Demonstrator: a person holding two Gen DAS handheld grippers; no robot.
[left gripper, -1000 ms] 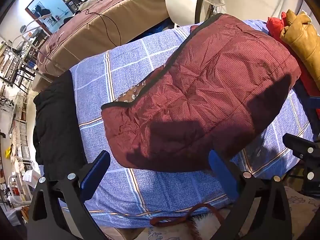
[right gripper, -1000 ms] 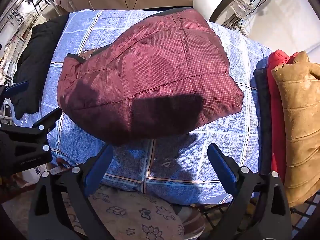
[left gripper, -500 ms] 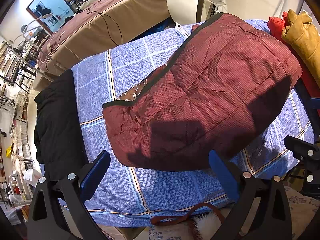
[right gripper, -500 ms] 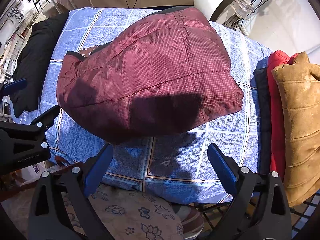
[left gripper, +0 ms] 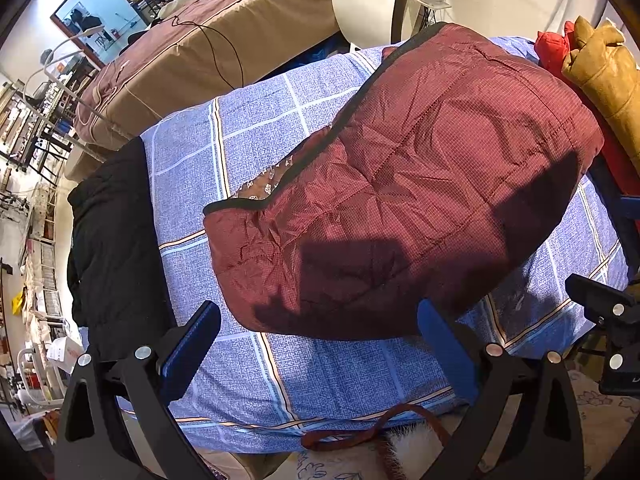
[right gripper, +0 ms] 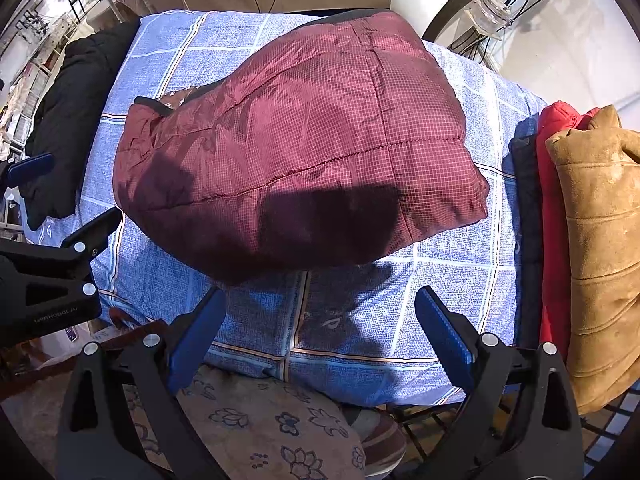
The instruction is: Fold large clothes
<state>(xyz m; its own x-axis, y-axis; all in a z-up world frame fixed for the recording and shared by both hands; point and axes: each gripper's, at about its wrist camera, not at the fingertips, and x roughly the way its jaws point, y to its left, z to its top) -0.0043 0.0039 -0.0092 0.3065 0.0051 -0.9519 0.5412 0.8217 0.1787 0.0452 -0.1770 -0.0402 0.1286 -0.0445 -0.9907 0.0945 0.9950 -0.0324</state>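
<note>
the left gripper (left gripper: 316,344), black-framed with blue pads, has its fingers spread wide with nothing between them, and it hangs off the near edge of the blue checked bedsheet (left gripper: 256,144). the right gripper (right gripper: 320,328), of the same build, is likewise spread wide and holds nothing, poised off the same near edge of the sheet; its frame shows at the right border of the left wrist view, and the left gripper's frame shows at the left border of the right wrist view.

the folded maroon quilted padded jacket (left gripper: 420,184) lies as a puffy bundle in the middle of the sheet, clear of both grippers, with dark trim and a patterned lining showing at its left edge. shadows fall across its near side.

a black garment (left gripper: 112,240) lies along the left edge of the sheet. at the sheet's right edge, a red padded garment (right gripper: 554,208) and a tan suede-like jacket (right gripper: 600,248) are piled together. beyond the sheet's far edge stands a brown-covered bed (left gripper: 224,40).
</note>
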